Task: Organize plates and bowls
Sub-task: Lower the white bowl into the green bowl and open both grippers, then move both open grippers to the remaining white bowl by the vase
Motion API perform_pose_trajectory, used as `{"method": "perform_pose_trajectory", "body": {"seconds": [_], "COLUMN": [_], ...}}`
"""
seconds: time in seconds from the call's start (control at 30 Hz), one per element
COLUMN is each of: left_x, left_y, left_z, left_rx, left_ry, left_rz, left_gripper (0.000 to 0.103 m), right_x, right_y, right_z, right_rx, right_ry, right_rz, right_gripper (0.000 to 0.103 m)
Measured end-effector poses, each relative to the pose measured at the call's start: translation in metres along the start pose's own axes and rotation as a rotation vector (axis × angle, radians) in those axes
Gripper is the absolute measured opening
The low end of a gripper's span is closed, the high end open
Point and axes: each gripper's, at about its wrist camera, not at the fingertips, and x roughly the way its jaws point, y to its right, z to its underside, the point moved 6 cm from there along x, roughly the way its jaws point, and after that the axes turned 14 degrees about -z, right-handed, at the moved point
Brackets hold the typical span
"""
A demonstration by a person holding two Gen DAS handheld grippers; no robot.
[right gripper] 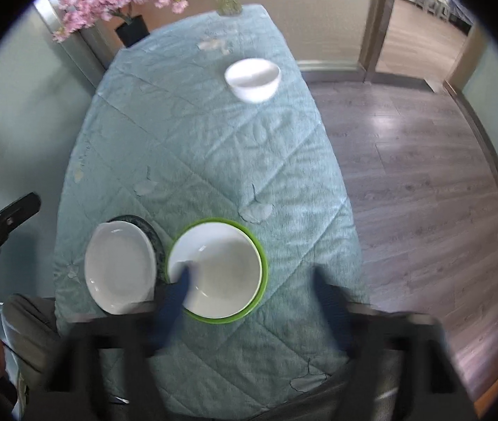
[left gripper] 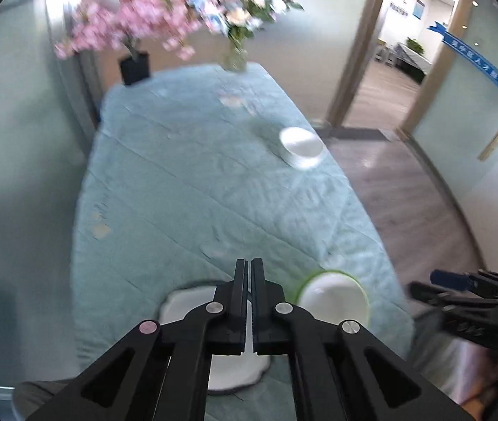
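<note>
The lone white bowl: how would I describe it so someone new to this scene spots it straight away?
Start at the table under the pale green quilted cloth. Look to its far end, towards the flower vase, near the right edge. The small white bowl stands alone there, deep and unstacked, unlike the two near stacks of dishes.

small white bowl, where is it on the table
The small white bowl sits alone on the table's far right side, near the flower vase.

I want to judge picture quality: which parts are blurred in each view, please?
Left wrist view: the flowers and far white bowl are smeared, while the left gripper stays sharp. Right wrist view: the right gripper is smeared and the dishes clearer.
</note>
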Motion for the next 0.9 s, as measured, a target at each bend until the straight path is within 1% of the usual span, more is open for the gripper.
{"method": "perform_pose_trajectory", "body": {"seconds": [0.03, 0.07, 0.1, 0.13, 0.17, 0.2, 0.23, 0.27, 0.37, 0.43, 0.5, 0.57, 0.6, 0.67, 0.73, 0.8, 0.83, 0.9], "left_x": [-0.003, -0.005, -0.007, -0.01, -0.017, -0.021, -0.023, -0.022, -0.017, -0.013, -0.005, 0.006, 0.009, 0.015, 0.024, 0.039, 0.052, 0.081], "left_y": [-0.002, -0.004, -0.006, -0.009, -0.012, -0.013, -0.011, -0.008, -0.004, -0.003, -0.001, 0.006, 0.008, 0.013, 0.02, 0.027, 0.032, 0.043], "left_z": [-0.003, -0.007, -0.013, -0.018, -0.029, -0.037, -0.046, -0.058, -0.097, -0.124, -0.159, -0.197, -0.215, -0.249, -0.283, -0.307, -0.32, -0.332], "left_rx": [-0.001, 0.002, -0.002, -0.014, -0.033, -0.026, -0.004, 0.024, 0.038, 0.047, 0.037, 0.037, 0.039, 0.056, 0.056, 0.044, 0.037, 0.024], "left_ry": [0.019, 0.029, 0.034, 0.049, 0.104, 0.129, 0.137, 0.134, 0.117, 0.106, 0.084, 0.039, 0.028, 0.023, 0.041, 0.038, 0.019, -0.04], "left_rz": [-0.021, -0.041, -0.047, -0.043, -0.033, -0.028, -0.022, -0.009, 0.048, 0.075, 0.115, 0.16, 0.174, 0.184, 0.185, 0.201, 0.219, 0.251], "left_gripper": [0.014, 0.03, 0.079, 0.102, 0.101, 0.102, 0.102, 0.102, 0.101, 0.101, 0.101, 0.101, 0.101, 0.101, 0.101, 0.102, 0.101, 0.101], "right_x": [-0.007, -0.02, -0.033, -0.048, -0.062, -0.075, -0.082, -0.087, -0.095, -0.095, -0.098, -0.112, -0.117, -0.125, -0.129, -0.124, -0.117, -0.098], "right_y": [-0.001, -0.001, 0.0, 0.005, 0.01, 0.016, 0.021, 0.028, 0.046, 0.052, 0.051, 0.049, 0.047, 0.045, 0.046, 0.047, 0.048, 0.053], "right_z": [-0.005, -0.013, -0.023, -0.035, -0.048, -0.061, -0.072, -0.084, -0.12, -0.141, -0.166, -0.198, -0.212, -0.238, -0.265, -0.289, -0.3, -0.317], "right_rx": [-0.011, -0.012, -0.008, -0.002, 0.011, 0.016, 0.016, 0.024, 0.046, 0.039, 0.005, -0.038, -0.052, -0.073, -0.084, -0.086, -0.083, -0.079], "right_ry": [0.01, 0.043, 0.082, 0.127, 0.173, 0.221, 0.239, 0.238, 0.225, 0.19, 0.159, 0.177, 0.185, 0.194, 0.214, 0.214, 0.207, 0.192], "right_rz": [-0.023, -0.047, -0.063, -0.072, -0.083, -0.105, -0.114, -0.109, -0.093, -0.089, -0.08, -0.073, -0.085, -0.112, -0.121, -0.151, -0.166, -0.168], "right_gripper": [0.03, 0.034, 0.053, 0.071, 0.101, 0.102, 0.102, 0.102, 0.102, 0.102, 0.102, 0.102, 0.102, 0.102, 0.102, 0.102, 0.102, 0.102]}}
